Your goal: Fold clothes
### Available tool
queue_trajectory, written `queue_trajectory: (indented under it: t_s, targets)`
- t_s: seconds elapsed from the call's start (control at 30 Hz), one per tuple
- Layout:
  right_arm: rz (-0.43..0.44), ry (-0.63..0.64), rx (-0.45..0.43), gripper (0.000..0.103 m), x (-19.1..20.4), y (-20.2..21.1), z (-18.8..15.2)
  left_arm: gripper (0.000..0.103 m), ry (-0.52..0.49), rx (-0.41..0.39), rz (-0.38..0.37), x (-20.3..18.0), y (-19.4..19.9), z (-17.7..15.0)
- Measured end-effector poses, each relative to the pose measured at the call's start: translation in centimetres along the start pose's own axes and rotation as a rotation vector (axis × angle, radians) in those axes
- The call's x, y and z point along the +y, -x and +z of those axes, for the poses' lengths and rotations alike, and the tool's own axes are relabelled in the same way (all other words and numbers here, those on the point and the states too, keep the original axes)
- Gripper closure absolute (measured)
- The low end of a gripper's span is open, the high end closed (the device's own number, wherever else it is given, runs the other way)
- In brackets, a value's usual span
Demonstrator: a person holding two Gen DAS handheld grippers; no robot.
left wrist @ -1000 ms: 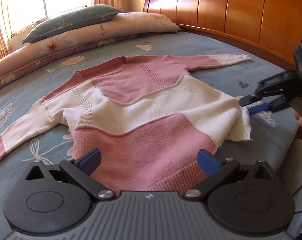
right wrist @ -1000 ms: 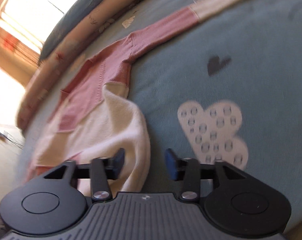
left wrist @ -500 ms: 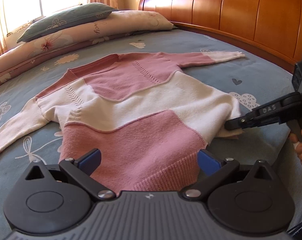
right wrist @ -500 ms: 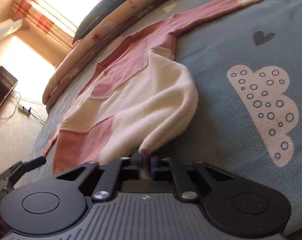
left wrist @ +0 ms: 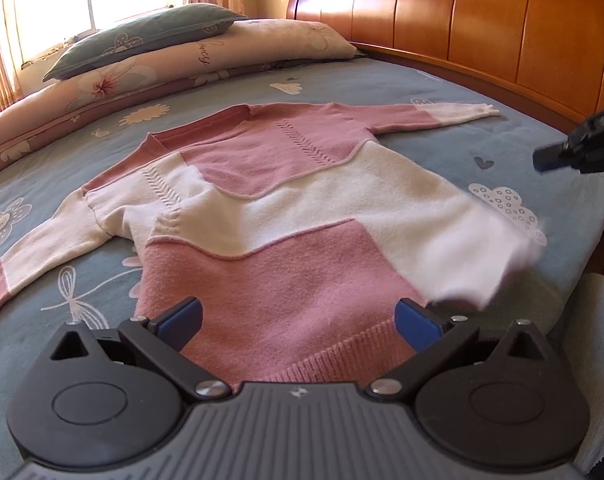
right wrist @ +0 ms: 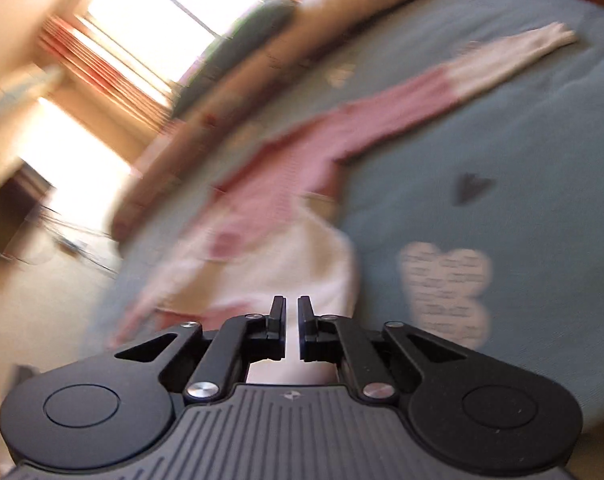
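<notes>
Sweater [left wrist: 286, 216] judged soft, light, floppy: best taken at hem corners; left gripper [left wrist: 298, 318] spread above hem, right gripper [right wrist: 291, 312] nearly closed, nothing visibly pinched.

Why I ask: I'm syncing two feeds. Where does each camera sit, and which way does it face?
Left wrist: on the left gripper, low at the sweater hem, facing the headboard; its open jaws show, plus the right gripper at the frame's right.
Right wrist: on the right gripper, beside the sweater, facing the window; its jaws, just closed with nothing between, show.
Shared: sweater, cloud print.
</notes>
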State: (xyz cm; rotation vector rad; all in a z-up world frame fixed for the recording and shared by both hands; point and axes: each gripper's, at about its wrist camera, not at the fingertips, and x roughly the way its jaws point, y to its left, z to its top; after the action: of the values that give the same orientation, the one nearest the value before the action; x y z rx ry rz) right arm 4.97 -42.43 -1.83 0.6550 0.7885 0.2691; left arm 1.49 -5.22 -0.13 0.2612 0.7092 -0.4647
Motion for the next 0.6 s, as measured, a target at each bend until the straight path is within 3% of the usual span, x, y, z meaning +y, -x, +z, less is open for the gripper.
queue_trajectory:
  t_s: [0.1,0.4,0.6]
  targets:
    - [-0.05,0.01,0.015,0.09,-0.8,-0.9,0.0,0.001,-0.009,0.002,-0.005,-0.1,-0.2,0.3]
    - [-0.019,0.008,-0.004,0.084,0.0,-8.6,5.1,0.001,-0.012,0.009,-0.01,-0.4,-1.0,0.8]
    - [-0.058,0.032,-0.01,0.069,0.3,-15.3,9.3,0.001,-0.002,0.026,-0.003,0.2,-2.1,0.8]
